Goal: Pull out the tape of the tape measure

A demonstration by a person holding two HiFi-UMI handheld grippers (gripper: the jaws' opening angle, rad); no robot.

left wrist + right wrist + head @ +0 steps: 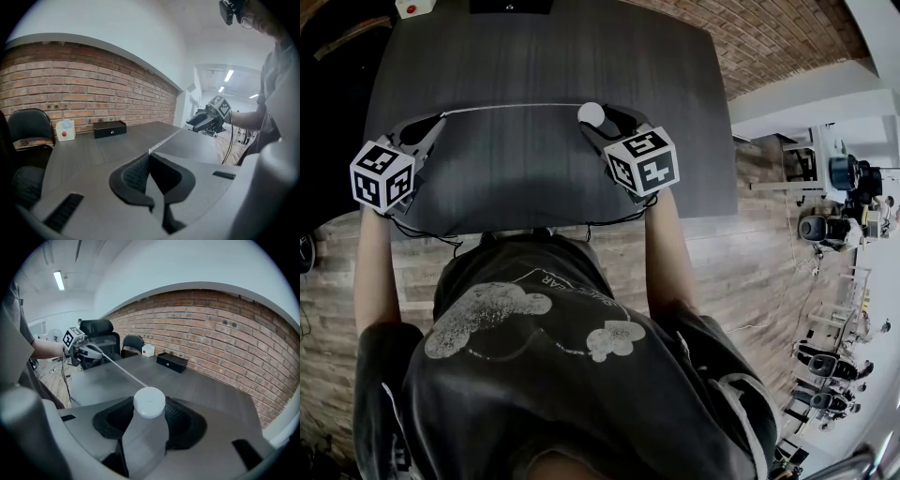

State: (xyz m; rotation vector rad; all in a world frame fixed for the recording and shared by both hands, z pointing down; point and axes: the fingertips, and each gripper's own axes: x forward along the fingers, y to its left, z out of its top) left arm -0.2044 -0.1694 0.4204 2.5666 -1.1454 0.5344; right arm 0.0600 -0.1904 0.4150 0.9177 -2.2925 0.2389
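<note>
Above the dark grey wooden tabletop (534, 56), the round white plastic tape measure case (149, 402) sits in the right claw (598, 118), whose jaws stand wide and press on its two sides. From the case, the thin pale tape (511, 108) points toward the person's left. Its long axis runs straight, side to side across the tabletop, clear of the surface. Its far tip is pinched in the left claw (149, 154), jaws pressed together on it, well apart from the case. Drawing out more tape probably means moving the left claw farther from the case along that same line.
</note>
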